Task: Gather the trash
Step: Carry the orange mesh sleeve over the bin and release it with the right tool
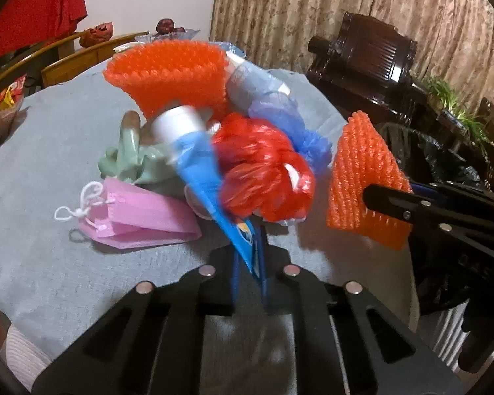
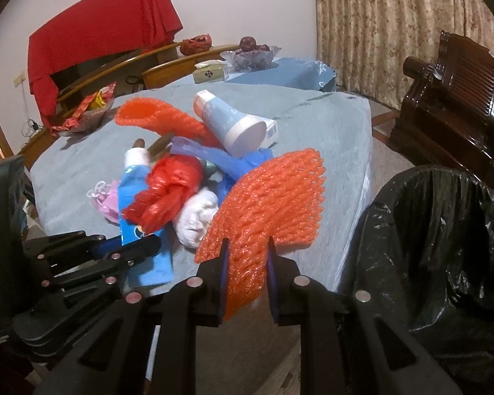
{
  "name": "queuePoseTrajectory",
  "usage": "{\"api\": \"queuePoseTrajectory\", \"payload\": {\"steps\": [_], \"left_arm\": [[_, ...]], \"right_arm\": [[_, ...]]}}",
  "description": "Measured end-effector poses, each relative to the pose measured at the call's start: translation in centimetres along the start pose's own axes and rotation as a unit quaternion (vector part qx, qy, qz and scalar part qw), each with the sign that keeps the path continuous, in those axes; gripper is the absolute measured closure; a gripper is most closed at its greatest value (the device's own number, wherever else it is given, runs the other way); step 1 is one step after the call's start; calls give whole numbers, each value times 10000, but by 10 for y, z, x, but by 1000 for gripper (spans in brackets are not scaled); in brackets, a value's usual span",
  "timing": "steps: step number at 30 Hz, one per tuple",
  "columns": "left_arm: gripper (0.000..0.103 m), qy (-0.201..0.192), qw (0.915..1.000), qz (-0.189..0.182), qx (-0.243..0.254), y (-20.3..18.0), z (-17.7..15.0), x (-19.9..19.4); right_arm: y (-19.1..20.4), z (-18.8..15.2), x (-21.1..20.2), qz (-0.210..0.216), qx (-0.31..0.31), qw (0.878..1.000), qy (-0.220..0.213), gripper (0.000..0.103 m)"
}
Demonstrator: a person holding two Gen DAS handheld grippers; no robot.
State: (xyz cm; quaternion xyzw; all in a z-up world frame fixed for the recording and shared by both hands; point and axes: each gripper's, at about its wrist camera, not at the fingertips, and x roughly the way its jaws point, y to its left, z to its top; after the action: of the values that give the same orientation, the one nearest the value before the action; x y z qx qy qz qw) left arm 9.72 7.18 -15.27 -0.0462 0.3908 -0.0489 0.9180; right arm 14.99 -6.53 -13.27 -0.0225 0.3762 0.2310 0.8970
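Gripping the blue tube (image 1: 201, 177) by its flat tail near the table's (image 1: 42, 230) front edge, the left gripper (image 1: 248, 263) is closed. The right gripper (image 2: 247, 263) is clamped on an orange net (image 2: 273, 204). Both should be lifted clear and carried over the bin (image 2: 444, 230) off the table's right edge before release.

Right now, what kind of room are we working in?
Most likely a home dining or living room: a cloth-covered table with wooden chairs beside it, patterned curtains behind, and a glass fruit bowl at the table's far end.
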Motion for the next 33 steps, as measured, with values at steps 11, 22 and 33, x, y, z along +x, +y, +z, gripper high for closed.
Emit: {"api": "queuePoseTrajectory", "payload": {"steps": [11,22,33], "left_arm": [[102,-404,9990,147,-102,11,18,-41],[102,-903,9945,-358,394,-44,66,-69],[102,-497,9818,-1482,1077,-156,91,-5]], "right_arm": [[5,14,-23,46,18,9995,-303,83],[-34,31,-79,-336,356,9950,-866,83],[-146,-10,-116,-1567,1189,9781,-675,83]]}}
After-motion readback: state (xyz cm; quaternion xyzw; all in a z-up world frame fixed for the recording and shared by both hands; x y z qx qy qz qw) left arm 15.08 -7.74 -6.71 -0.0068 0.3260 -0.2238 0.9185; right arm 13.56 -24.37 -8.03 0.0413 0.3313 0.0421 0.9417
